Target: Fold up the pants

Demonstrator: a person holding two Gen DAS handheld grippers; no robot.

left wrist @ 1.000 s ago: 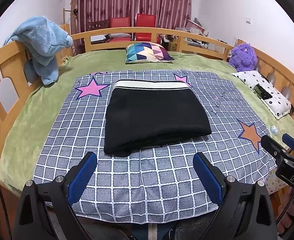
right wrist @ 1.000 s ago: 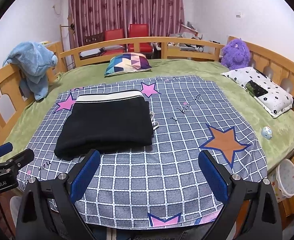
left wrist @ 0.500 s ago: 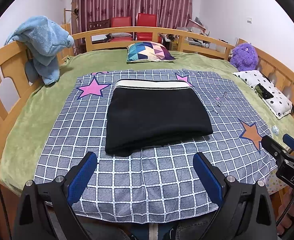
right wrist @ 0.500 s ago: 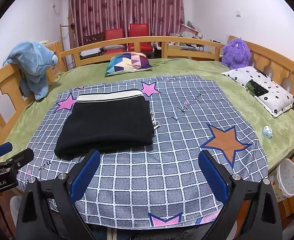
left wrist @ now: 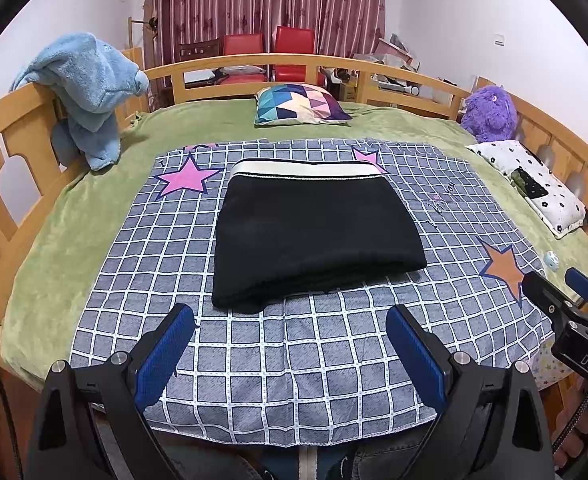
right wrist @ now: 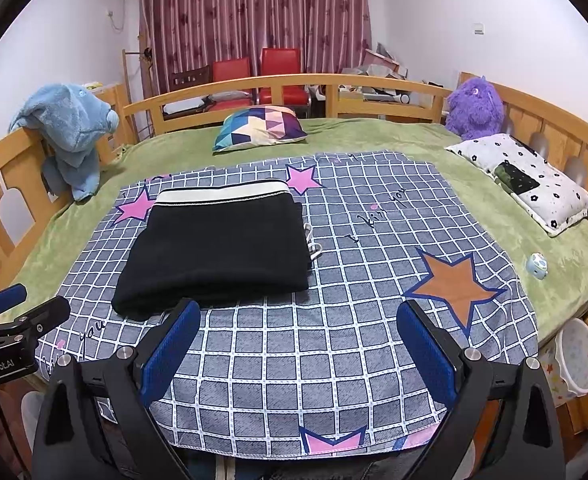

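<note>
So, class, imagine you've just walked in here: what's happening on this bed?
A person is holding a two-finger gripper in each hand above the near edge of a checked blanket spread on the bed. The black pants lie folded into a neat rectangle on it, white waistband at the far side. The left gripper and the right gripper both have their jaws wide open, holding nothing and not touching the pants. The folding looks done.

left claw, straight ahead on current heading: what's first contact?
Probably the near folded edge of the black pants, lying straight ahead of the open left claw. Only bare checked sheet lies between. If the claw rides above cloth height it may pass over them; depth is unclear here.
</note>
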